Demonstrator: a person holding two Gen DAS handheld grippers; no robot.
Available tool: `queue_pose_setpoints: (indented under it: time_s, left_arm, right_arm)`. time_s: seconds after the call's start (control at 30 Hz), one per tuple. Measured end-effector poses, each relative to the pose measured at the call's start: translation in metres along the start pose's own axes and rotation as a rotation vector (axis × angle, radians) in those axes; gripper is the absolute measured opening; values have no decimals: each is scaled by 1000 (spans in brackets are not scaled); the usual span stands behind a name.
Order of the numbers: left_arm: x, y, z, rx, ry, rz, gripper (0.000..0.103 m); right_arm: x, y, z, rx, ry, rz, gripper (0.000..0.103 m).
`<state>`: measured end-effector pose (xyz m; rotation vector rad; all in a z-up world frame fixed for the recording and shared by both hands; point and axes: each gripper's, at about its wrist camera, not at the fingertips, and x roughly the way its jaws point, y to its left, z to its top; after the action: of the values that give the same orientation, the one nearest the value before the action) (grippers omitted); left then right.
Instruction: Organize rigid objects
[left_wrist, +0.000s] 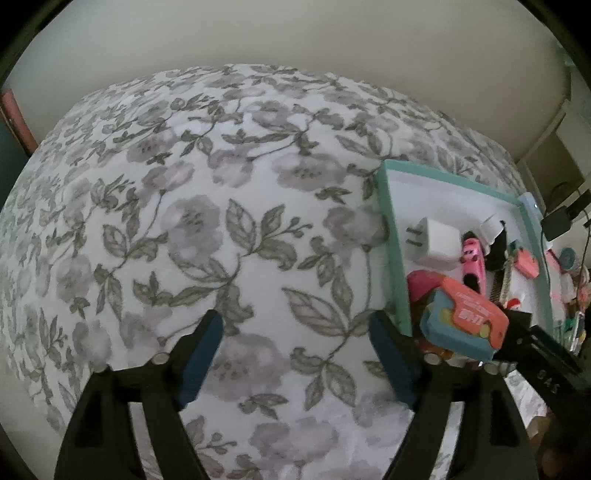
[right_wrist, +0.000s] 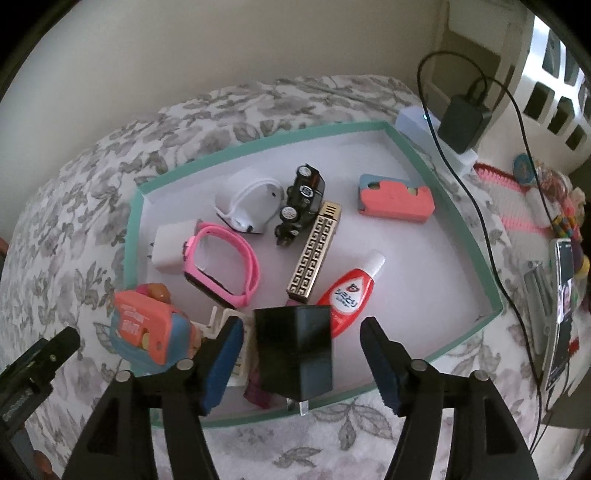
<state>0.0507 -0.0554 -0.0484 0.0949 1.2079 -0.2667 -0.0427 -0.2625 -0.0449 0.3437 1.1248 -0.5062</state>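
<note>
A green-rimmed tray (right_wrist: 458, 218) at the bed's (left_wrist: 184, 221) right edge holds a pink watch (right_wrist: 221, 264), toy car (right_wrist: 301, 199), patterned lighter (right_wrist: 316, 249), red bottle (right_wrist: 349, 291) and black box (right_wrist: 295, 350). The right claw (right_wrist: 301, 356) gapes around that box without pressing it. The left claw (left_wrist: 295, 358) hangs wide over bare bedspread.

Both claws (left_wrist: 295, 347) (right_wrist: 301, 354) apparently agape, downward
</note>
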Motion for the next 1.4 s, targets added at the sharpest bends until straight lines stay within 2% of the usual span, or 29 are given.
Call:
queue_pose_setpoints:
  time_s: [0.1, 0.2, 0.43, 0.6, 0.73, 0.8, 0.97, 1.27, 1.4]
  left_arm:
    - [-1, 5, -2, -12, -15, 11, 96]
    - [-5, 9, -3, -20, -34, 15, 98]
    - [-11, 21, -9, -39, -37, 9, 100]
    - [-16, 23, -15, -24, -43, 35, 100]
    - [-22, 24, -18, -26, -56, 19, 100]
    - [-27, 25, -19, -30, -73, 28, 100]
    - [-39, 28, -21, -40, -119, 13, 100]
    - [-47, 25, -24, -15, -130, 77, 100]
    - [-51, 24, -25, -14, -142, 65, 100]
  right_arm:
    - [-4, 5, -3, -21, -19, -2, 75]
    - [-8, 10, -5, -37, -35, -2, 87]
    - [-14, 14, -11, -54, -58, -6, 89]
    - [-21, 17, -18, -63, -73, 9, 91]
    - [-28, 22, -24, -80, -87, 14, 92]
    - [-31, 25, -26, -88, -94, 23, 103]
    - [-39, 31, -31, -99, -118, 30, 103]
    - [-49, 34, -37, -106, -135, 41, 103]
    - [-53, 34, -38, -101, -148, 43, 103]
